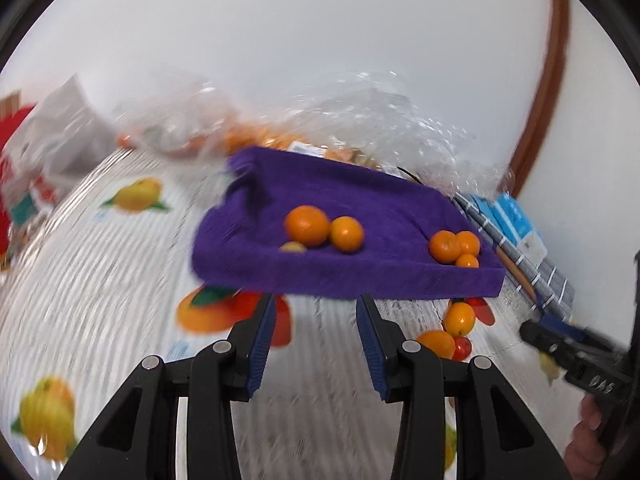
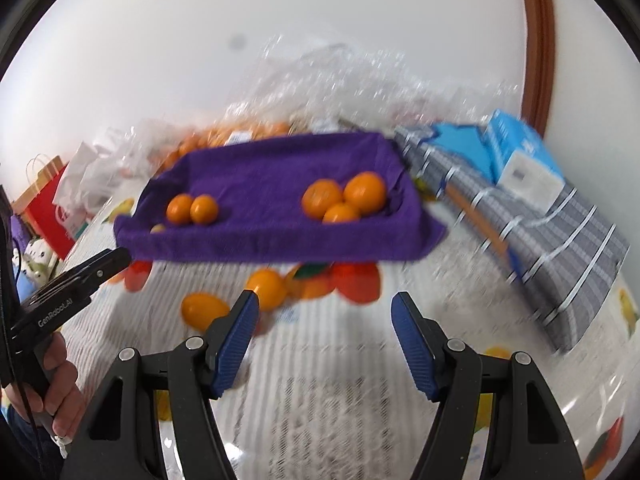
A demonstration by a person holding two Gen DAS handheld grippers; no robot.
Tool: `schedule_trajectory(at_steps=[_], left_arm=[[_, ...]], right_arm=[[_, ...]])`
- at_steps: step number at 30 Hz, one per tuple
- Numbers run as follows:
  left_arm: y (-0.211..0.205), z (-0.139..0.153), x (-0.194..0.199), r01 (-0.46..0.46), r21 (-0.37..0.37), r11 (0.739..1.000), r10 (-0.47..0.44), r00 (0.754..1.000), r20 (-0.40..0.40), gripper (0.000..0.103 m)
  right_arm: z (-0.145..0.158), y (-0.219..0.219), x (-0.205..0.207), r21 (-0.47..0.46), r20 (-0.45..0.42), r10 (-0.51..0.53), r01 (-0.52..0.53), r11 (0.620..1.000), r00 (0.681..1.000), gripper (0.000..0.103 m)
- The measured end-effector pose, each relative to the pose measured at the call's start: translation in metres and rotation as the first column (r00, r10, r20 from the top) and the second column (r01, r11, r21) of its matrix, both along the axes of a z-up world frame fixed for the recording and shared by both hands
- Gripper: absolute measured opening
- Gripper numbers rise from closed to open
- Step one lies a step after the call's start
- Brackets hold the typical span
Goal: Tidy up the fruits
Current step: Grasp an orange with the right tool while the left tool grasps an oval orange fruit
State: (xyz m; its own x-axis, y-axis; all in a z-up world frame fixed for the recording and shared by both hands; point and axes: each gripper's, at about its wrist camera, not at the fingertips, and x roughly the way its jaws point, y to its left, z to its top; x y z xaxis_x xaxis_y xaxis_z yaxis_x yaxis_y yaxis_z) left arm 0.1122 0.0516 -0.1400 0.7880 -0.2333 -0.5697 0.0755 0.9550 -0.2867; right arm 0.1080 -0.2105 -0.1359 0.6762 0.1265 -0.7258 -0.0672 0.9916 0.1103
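A purple cloth-lined tray [image 1: 340, 276] [image 2: 260, 246] stands on the table. It holds two clusters of oranges, one on its left [image 1: 306, 226] [image 2: 192, 209] and one in its right corner [image 1: 454, 246] [image 2: 344, 200]. Loose small oranges [image 1: 460, 318] [image 2: 266, 288] and a tiny red fruit [image 1: 463, 348] lie on the tablecloth just in front of the tray. My left gripper [image 1: 316, 304] hangs open before the tray's front wall with nothing between its fingers. My right gripper [image 2: 326, 304] is open wider, empty, just behind the loose oranges. Each gripper shows at the edge of the other's view [image 1: 532, 330] [image 2: 116, 260].
Clear plastic bags of oranges [image 2: 240, 132] pile up behind the tray. A grey striped cloth [image 2: 552, 240] and a blue box [image 2: 520, 152] lie to the right. A red paper bag [image 2: 48, 200] stands far left. The tablecloth [image 1: 100, 280] carries printed fruit. The picture is motion-blurred.
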Motion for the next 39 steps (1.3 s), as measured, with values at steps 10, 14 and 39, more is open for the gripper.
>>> schedule_trajectory(at_steps=[10,14,39], left_arm=[[0.018,-0.002,-0.008,-0.113,0.005,0.994,0.113,0.994,0.007,0.047],[0.024,-0.006,-0.005,-0.131,-0.014,0.991,0.131,0.991,-0.021,0.047],[0.026,-0.013,0.005,-0.09,-0.08,0.993,0.085,0.994,-0.067,0.047]], right_arm=[[-0.008,0.015,-0.01,0.023,0.01,0.013,-0.013,1.0,1.0,0.058],[-0.013,0.015,-0.003,0.055,-0.005,0.013,-0.013,0.998,1.0,0.048],[-0.042,0.025,0.063,0.19,-0.094,0.043,-0.024,0.982,0.995,0.033]])
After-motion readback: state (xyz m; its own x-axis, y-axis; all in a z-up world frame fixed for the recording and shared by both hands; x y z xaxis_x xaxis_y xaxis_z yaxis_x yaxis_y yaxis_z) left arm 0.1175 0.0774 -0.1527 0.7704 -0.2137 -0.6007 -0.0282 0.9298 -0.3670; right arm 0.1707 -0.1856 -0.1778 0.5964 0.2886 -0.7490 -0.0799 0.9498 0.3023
